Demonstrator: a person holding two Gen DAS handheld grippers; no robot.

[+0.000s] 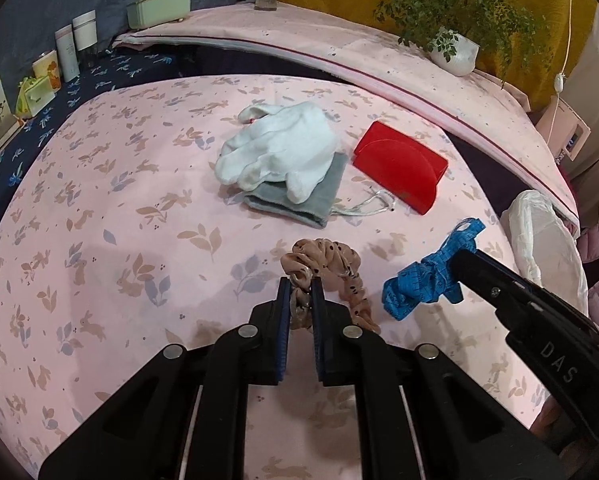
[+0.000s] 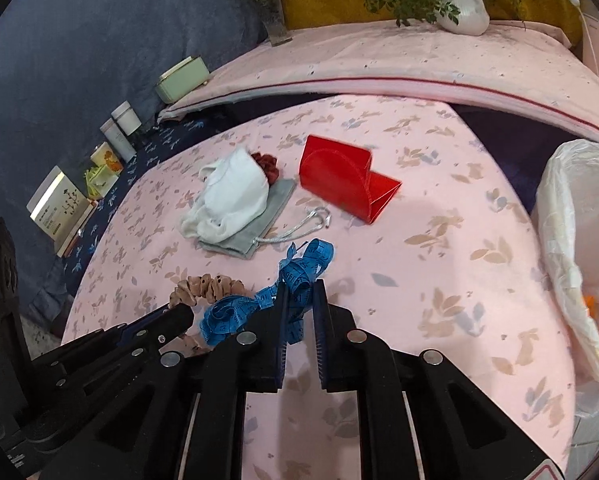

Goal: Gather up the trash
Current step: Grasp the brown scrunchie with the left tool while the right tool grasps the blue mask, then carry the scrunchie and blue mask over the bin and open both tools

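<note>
The bench (image 1: 99, 208), under a pink cloth printed with rabbits and leaves, fills both views. At its right edge stands a bin (image 2: 571, 240) lined with a white bag. Near the middle of the bench a white glove (image 1: 275, 148) lies on a grey pouch (image 1: 299, 196), with a red case (image 1: 399, 168) just beside them. Closer in, the left tongs (image 1: 300, 286) are pinched narrow on a beige dotted scrunchie (image 1: 331, 268), which rests on the cloth. The right tongs (image 2: 301, 288) are also drawn narrow, gripping a bunched blue tape measure (image 2: 295, 276); in the left wrist view the tape hangs from their tip, just right of the scrunchie. Along the far left, small boxes (image 1: 59, 56) line a dark blue cloth, and a potted plant (image 2: 463, 8) sits on the raised ledge behind.
</note>
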